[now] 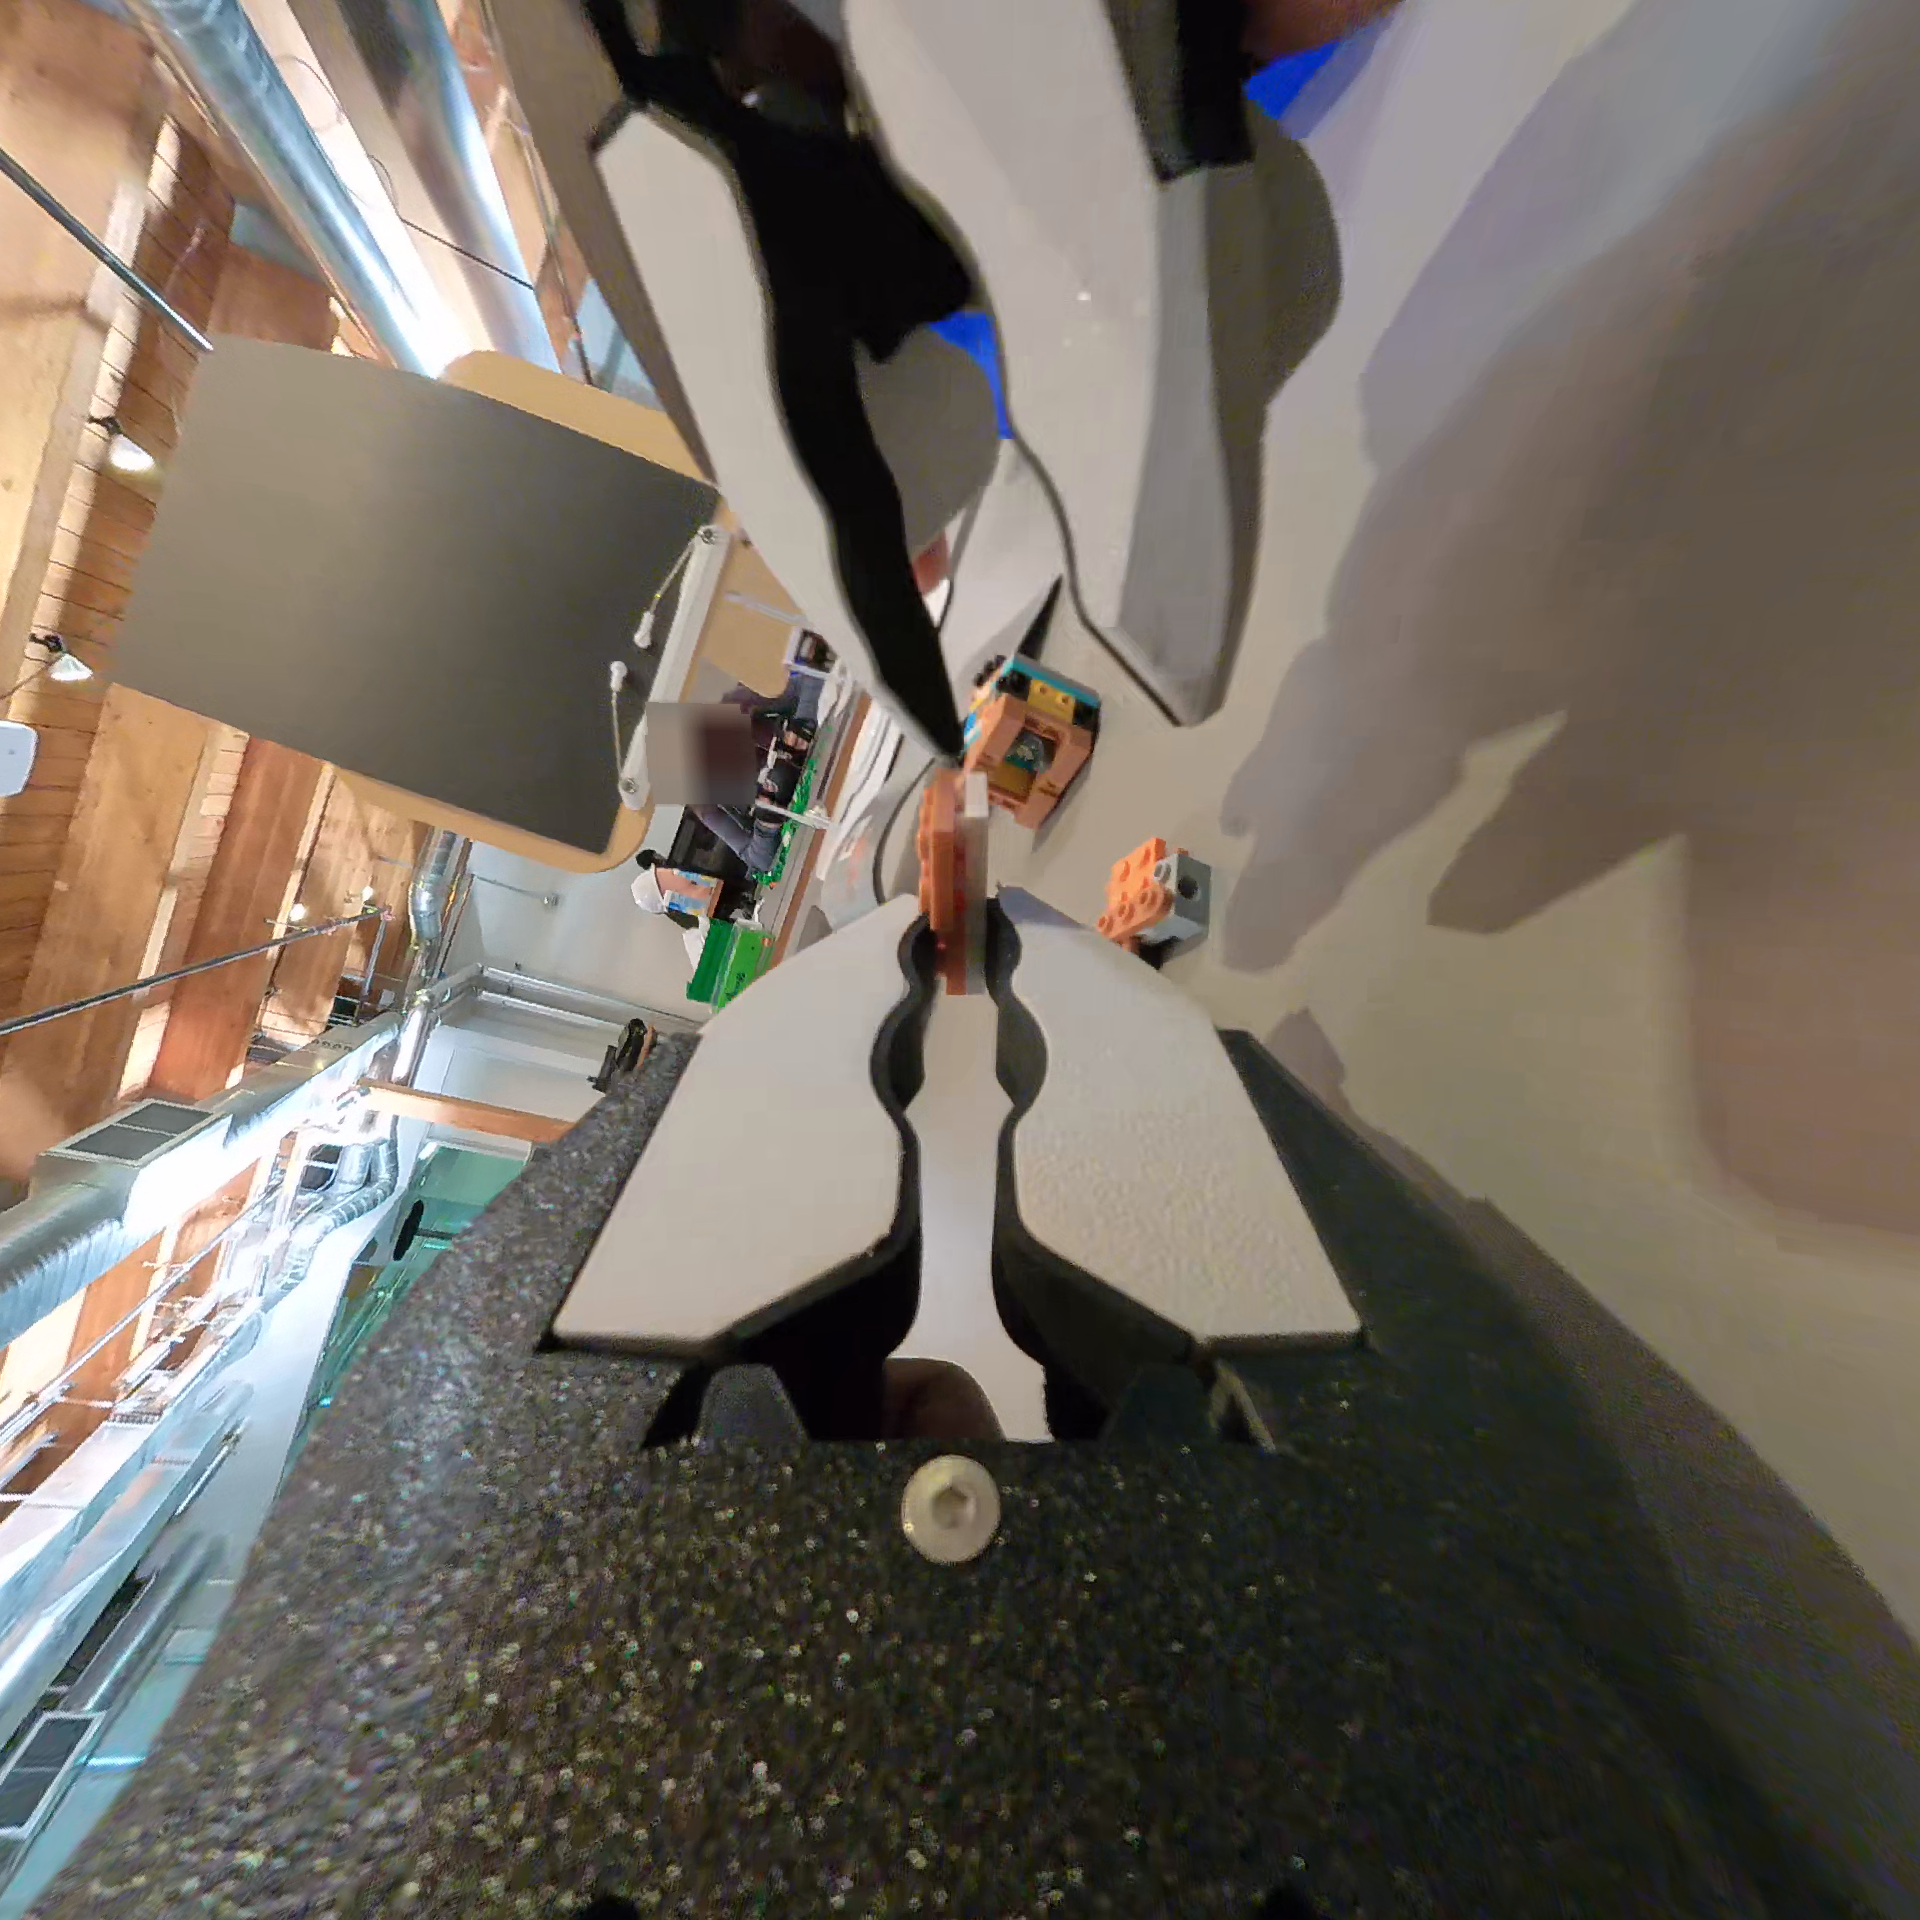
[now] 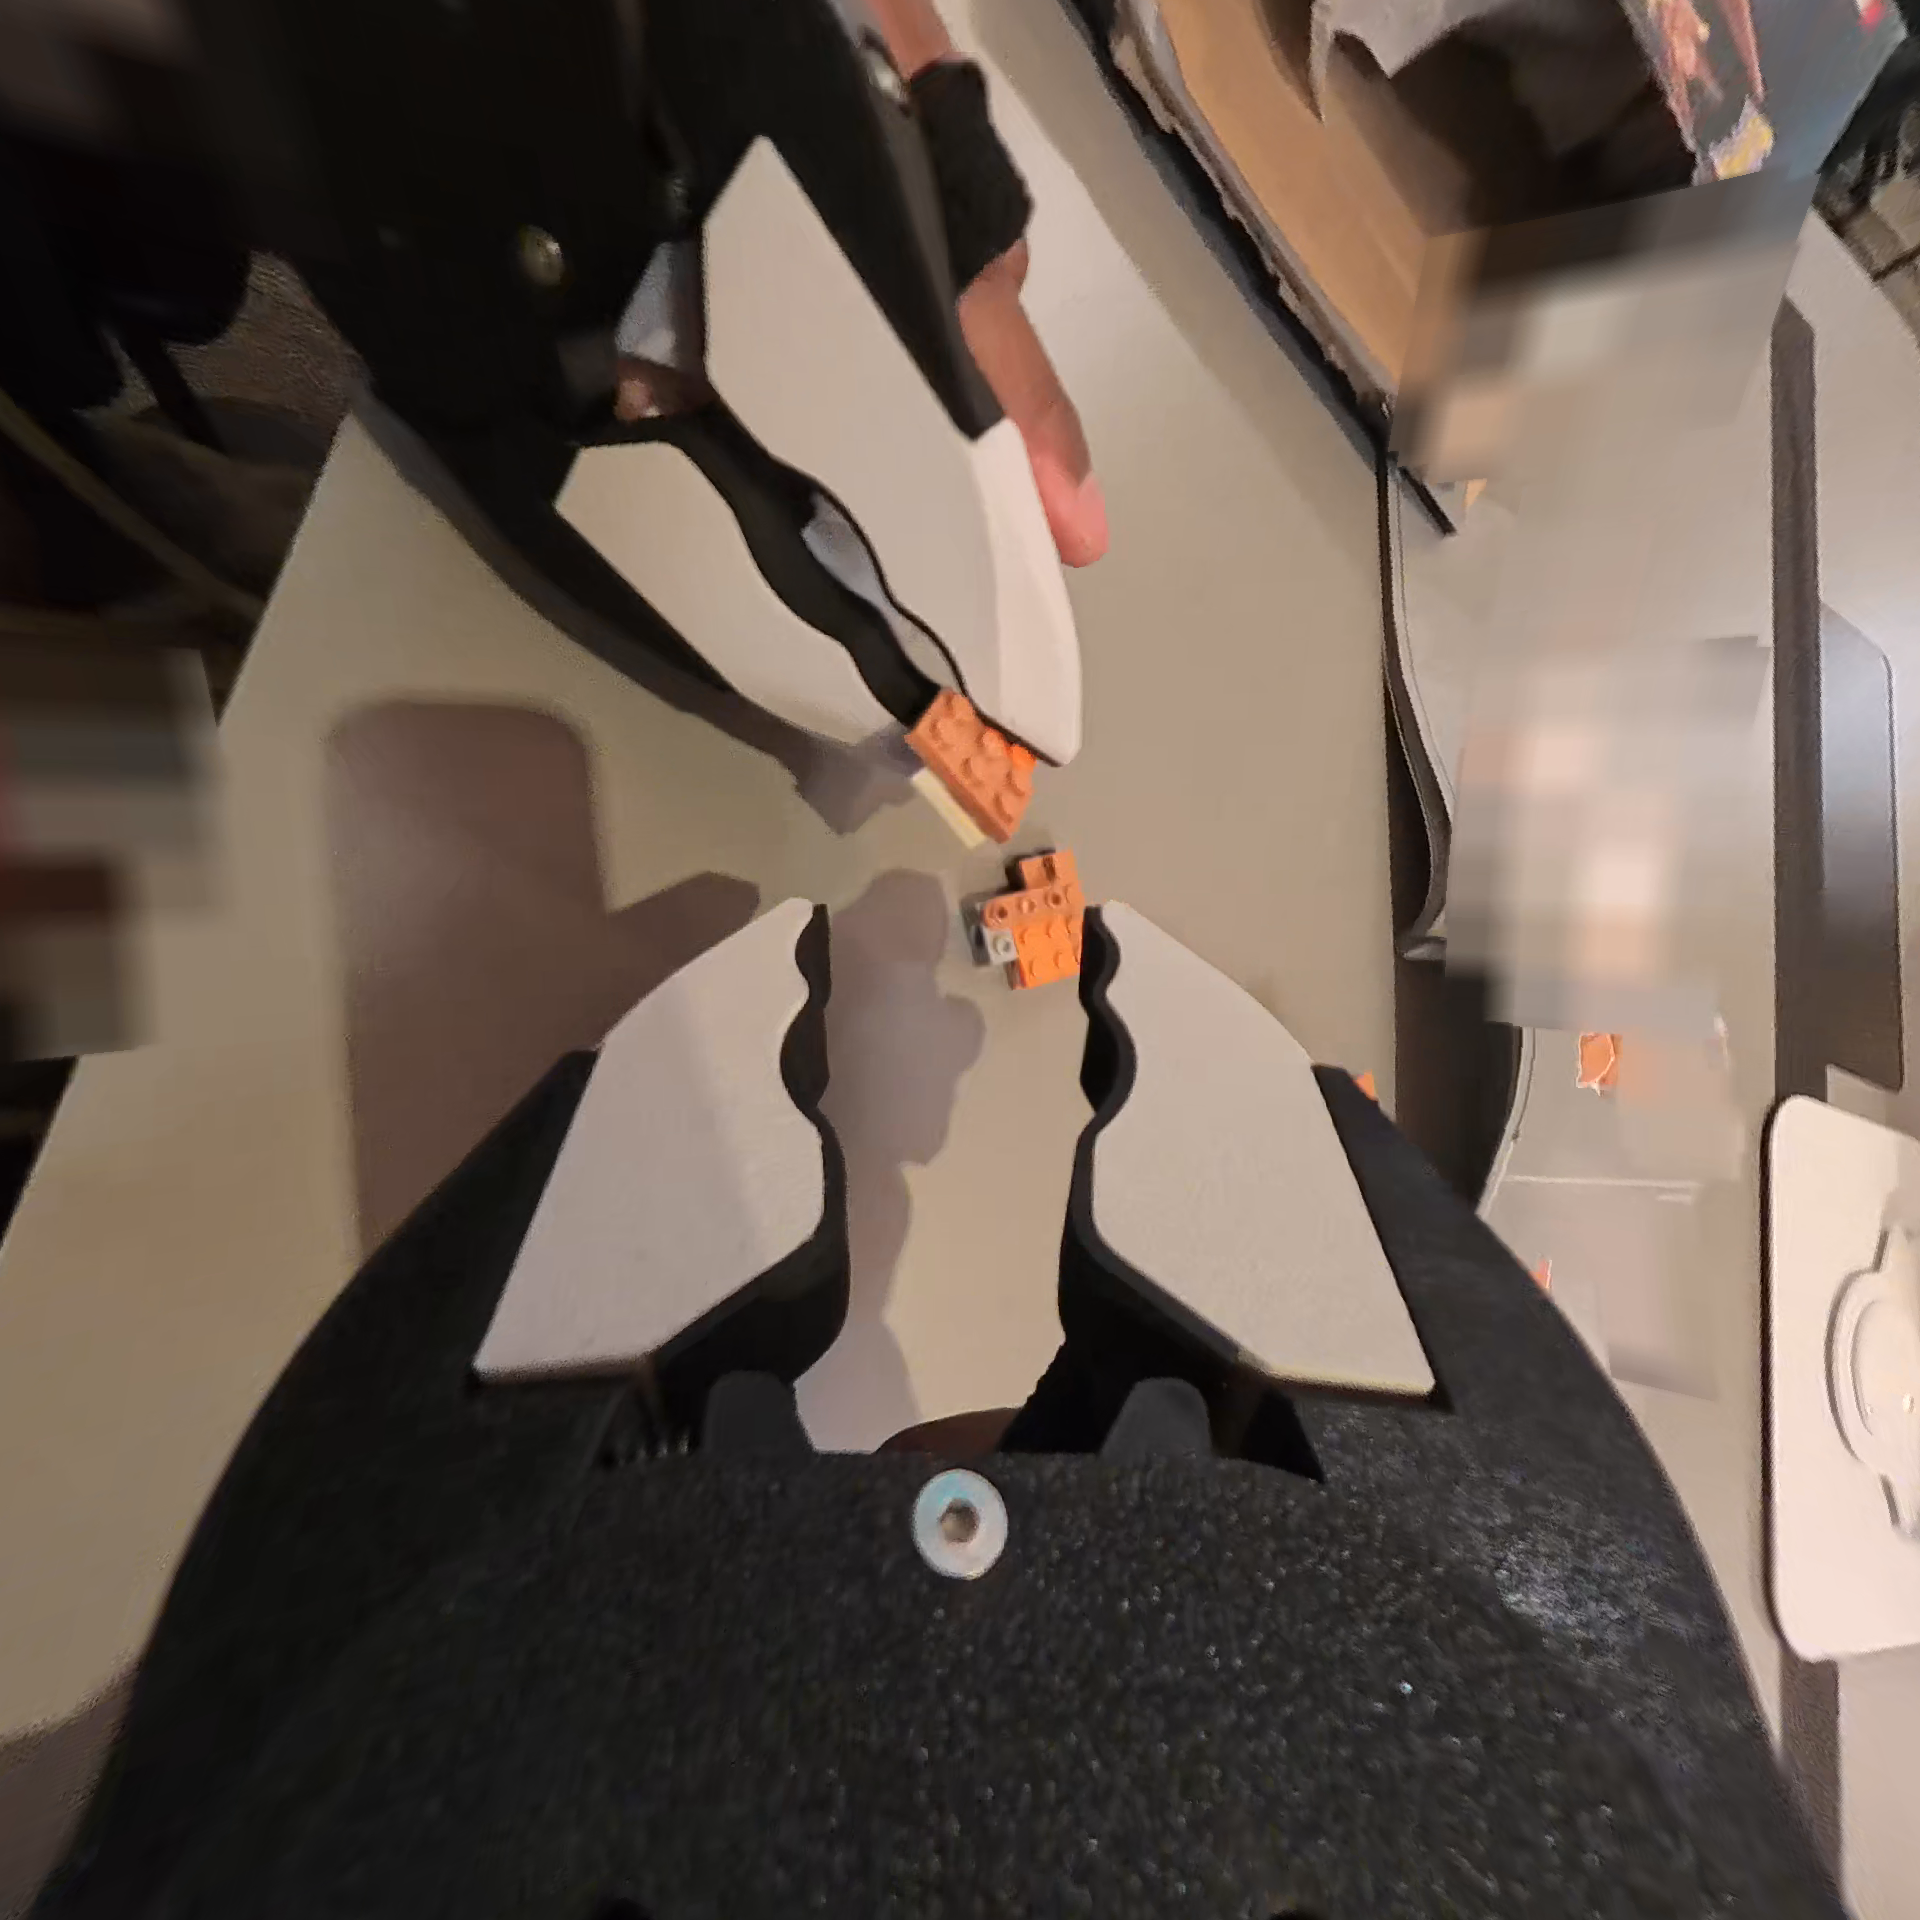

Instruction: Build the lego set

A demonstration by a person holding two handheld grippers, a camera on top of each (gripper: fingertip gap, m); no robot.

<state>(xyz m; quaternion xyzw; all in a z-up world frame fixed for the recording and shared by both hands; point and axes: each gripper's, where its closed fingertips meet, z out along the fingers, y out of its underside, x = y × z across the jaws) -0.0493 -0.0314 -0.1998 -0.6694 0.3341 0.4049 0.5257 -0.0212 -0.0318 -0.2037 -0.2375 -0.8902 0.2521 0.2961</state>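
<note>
- I'm working over a pale table [image 2: 1226,623], with cardboard packaging [image 2: 1320,197] along its far edge and a larger multicoloured lego build [image 1: 1029,743] sitting further off in the left wrist view.
- My left gripper [image 1: 961,935] is clamped on a flat orange plate stack [image 1: 951,883] with a pale layer beneath; in the right wrist view it juts out from the tips, held clear above the table.
- My right gripper [image 2: 956,925] is spread wide and holds nothing.
- The small orange and grey assembly [image 2: 1029,925] lies on the table at my right gripper's tips, just beside the inner edge of one finger [image 2: 1195,1101] rather than centred in the gap.
- I judge the right gripper nearer; the held plate hangs just beyond the assembly, its long axis slanted to it.
</note>
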